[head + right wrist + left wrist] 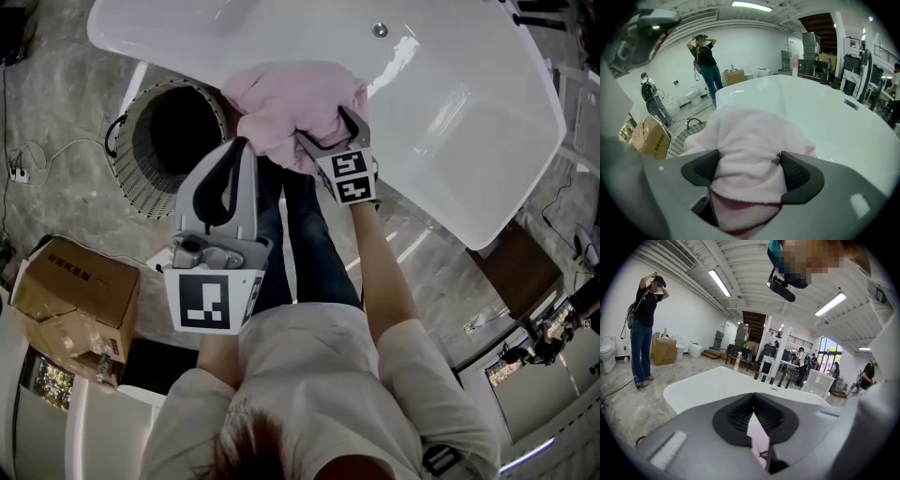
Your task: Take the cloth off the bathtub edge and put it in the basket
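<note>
A pink cloth [291, 98] lies bunched on the near edge of the white bathtub [450, 112]. My right gripper [328, 129] reaches into it from the near side. Its jaws stand wide, one on each side of a thick fold of the cloth [750, 154], which fills the gap and touches both pads. My left gripper [246, 142] is held higher, its tips over the cloth's left edge. In the left gripper view the left gripper [753, 397] has its jaws together, with only a thin pink sliver in the slit. The round wire basket [173, 141] stands on the floor left of the cloth.
A cardboard box [75, 291] sits on the floor at the left. Cables [28, 159] run beside the basket. The person's legs [300, 244] stand against the tub. In the left gripper view another person [644, 329] stands further back on the floor.
</note>
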